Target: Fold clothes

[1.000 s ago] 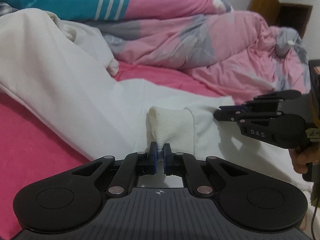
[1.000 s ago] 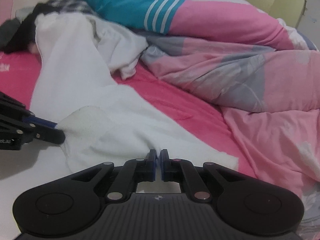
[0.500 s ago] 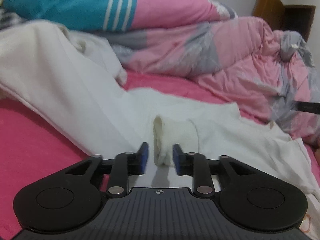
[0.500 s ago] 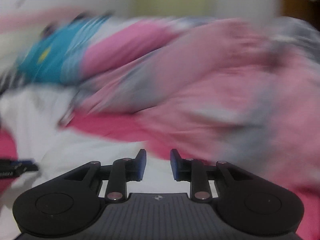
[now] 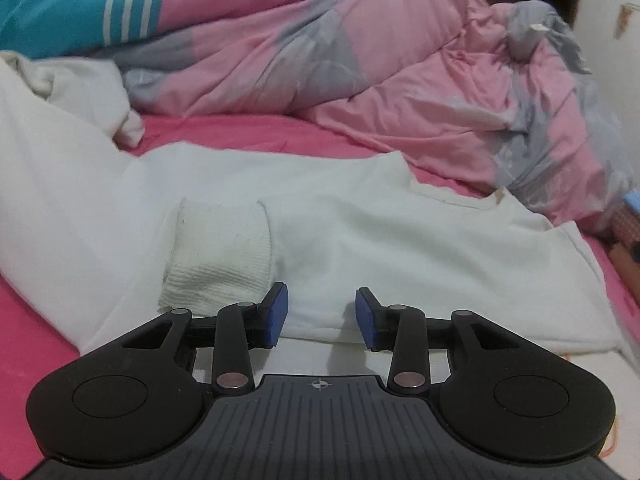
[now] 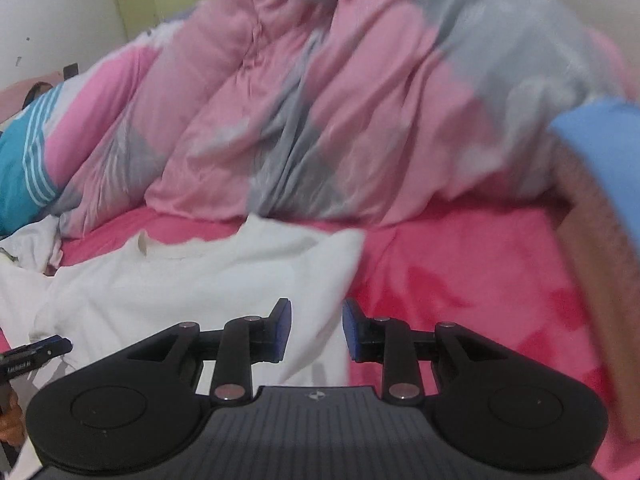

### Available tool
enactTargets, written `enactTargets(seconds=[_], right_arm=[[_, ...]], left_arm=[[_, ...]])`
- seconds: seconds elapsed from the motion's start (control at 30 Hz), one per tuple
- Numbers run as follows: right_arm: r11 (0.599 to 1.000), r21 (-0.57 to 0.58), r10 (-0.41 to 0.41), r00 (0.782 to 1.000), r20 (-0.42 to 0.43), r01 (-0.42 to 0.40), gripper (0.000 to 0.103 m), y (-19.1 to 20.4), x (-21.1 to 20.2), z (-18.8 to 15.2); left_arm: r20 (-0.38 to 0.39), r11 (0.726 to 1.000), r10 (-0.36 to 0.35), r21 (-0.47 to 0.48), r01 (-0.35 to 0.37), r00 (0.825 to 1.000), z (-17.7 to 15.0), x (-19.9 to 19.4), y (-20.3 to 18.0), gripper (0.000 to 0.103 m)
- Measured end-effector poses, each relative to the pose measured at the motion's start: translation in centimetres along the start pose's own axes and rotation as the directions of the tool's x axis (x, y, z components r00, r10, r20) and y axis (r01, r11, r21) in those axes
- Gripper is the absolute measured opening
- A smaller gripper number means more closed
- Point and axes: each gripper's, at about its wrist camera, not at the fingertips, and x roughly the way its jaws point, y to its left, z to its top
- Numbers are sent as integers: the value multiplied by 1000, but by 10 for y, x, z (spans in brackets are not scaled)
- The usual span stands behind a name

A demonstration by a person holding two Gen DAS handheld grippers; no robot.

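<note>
A white sweatshirt (image 5: 400, 248) lies spread on the pink bed sheet (image 5: 36, 320). Its sleeve is folded across the body, and the ribbed cuff (image 5: 220, 252) rests just ahead and left of my left gripper (image 5: 322, 312). That gripper is open over the cloth and holds nothing. In the right wrist view the same sweatshirt (image 6: 200, 280) shows its neckline (image 6: 172, 254). My right gripper (image 6: 314, 328) hovers open above the garment's right edge, with the pads clear of the cloth. The left gripper's tip (image 6: 40, 350) pokes in at the left edge.
A rumpled pink and grey duvet (image 5: 360, 80) is heaped along the far side of the bed, with a teal striped cover (image 5: 80, 0) behind it. Another white cloth (image 5: 80, 92) is bunched at the left. A person's forearm in a blue sleeve (image 6: 592, 240) crosses the right.
Both grippers have opened; the left let go of the ribbed cuff and shifted to its right. The right gripper swung far to the right, to the garment's other side.
</note>
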Motion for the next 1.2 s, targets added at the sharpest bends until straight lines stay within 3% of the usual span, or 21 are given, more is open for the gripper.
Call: enactTargets(seconds=[0.17,0.4,0.6,0.8,0.97,1.0,1.03,1.07,1.2], right_arm=[[988,145,44,999,20,-46,30,-23,28,1],[916,388,110,994,2,-102,30,-68,66,3],[956,290,56,998,-9,-51,30,-71,50,-18],[966,220,147,988,-48,-133,30,-54,66,-22],[988,116,111,992,-58,-103,29,-37,81,-20],[991,92,104,993,-53,-99,28,-35,81,-21],[994,66,93,995,-48,-90,19,-33,80,-21],[995,50,86,996,-35,-84,3,-31,77,-22],[997,40,66,997,35,-67,2,-34,66,-22]], left_arm=[[16,1000,-11,12,10,1000,-6,2,1,38],[27,997,-62,-52,64,998,-6,2,11,38],[34,990,-101,-99,104,994,-6,4,18,38],[45,988,-109,-108,113,993,-9,4,20,38],[53,984,-123,-125,129,991,-11,4,23,38],[53,984,-123,-124,129,991,-11,4,22,38],[53,984,-122,-123,128,991,-11,4,22,38],[54,984,-122,-122,128,991,-11,4,22,38],[55,984,-123,-123,129,991,-11,4,22,38]])
